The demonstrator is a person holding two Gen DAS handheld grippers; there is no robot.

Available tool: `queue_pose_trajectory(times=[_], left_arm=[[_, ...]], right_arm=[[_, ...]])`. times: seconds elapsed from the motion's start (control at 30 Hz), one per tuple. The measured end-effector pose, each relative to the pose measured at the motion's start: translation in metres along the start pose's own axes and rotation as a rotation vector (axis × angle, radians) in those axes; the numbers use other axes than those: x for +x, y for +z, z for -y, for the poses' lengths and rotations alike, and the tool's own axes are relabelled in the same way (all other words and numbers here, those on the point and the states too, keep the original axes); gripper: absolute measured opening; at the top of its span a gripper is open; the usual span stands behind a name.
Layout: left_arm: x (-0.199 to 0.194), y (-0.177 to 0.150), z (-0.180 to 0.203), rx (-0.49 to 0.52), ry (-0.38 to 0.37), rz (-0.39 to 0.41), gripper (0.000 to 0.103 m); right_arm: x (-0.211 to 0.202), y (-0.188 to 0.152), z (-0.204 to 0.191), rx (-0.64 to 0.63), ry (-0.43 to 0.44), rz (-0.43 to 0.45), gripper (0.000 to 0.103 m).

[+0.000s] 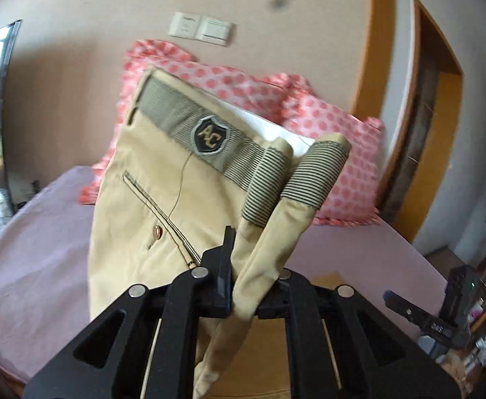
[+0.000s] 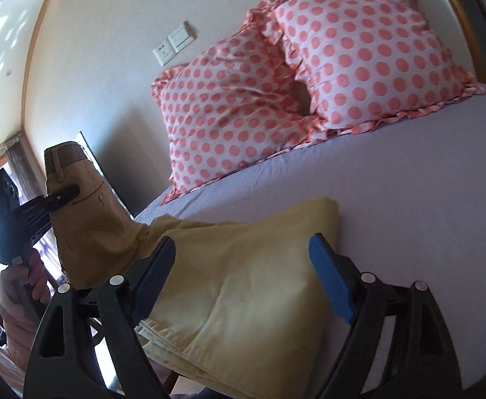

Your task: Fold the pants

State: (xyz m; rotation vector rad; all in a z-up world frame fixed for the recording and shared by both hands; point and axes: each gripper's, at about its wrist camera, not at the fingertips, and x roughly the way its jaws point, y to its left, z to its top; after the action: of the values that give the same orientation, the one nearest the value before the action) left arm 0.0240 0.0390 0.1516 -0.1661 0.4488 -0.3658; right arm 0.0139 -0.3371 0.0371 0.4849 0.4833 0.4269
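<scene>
The beige pants (image 1: 150, 206) have a striped waistband with a dark shield badge. My left gripper (image 1: 243, 286) is shut on the fabric just below the waistband and holds the waist end up in the air. In the right wrist view the left gripper (image 2: 60, 199) grips the raised waist end (image 2: 86, 226) at the left, and the folded legs (image 2: 243, 282) lie on the bed near its front edge. My right gripper (image 2: 243, 279) is open and empty, with blue pads (image 2: 331, 286) on either side of the folded legs, just above them.
The bed has a pale lilac sheet (image 2: 409, 216). Two pink polka-dot pillows (image 2: 359, 50) lean against the wall at the head. A wall socket and switch (image 2: 175, 45) are above them. An orange-framed doorway (image 1: 435, 99) is to the right.
</scene>
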Motion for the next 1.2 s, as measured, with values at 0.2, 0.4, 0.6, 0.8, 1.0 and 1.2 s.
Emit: queue_pose_trajectory(times=[0.2, 0.4, 0.6, 0.8, 1.0, 1.2], left_arm=[[0.101, -0.097, 0.104, 0.273, -0.216, -0.404, 0.008], [0.084, -0.097, 0.120, 0.336, -0.205, -0.277, 0.009], [0.083, -0.121, 0.129, 0.413, -0.231, -0.371, 0.024], [0.035, -0.067, 0.029, 0.041, -0.402, -0.318, 0.061], [0.053, -0.051, -0.116, -0.270, -0.085, -0.355, 0.060], [0.080, -0.069, -0.138, -0.310, -0.120, -0.486, 0.059]], right_arm=[[-0.023, 0.005, 0.040, 0.129, -0.050, 0.028, 0.085], [0.002, 0.008, 0.038, 0.124, 0.009, -0.052, 0.085], [0.038, 0.014, 0.035, 0.178, 0.103, -0.176, 0.085], [0.069, 0.012, 0.041, 0.138, 0.022, -0.312, 0.068], [0.082, 0.009, 0.045, 0.123, 0.036, -0.374, 0.048], [0.083, 0.013, 0.059, 0.157, 0.063, -0.363, 0.032]])
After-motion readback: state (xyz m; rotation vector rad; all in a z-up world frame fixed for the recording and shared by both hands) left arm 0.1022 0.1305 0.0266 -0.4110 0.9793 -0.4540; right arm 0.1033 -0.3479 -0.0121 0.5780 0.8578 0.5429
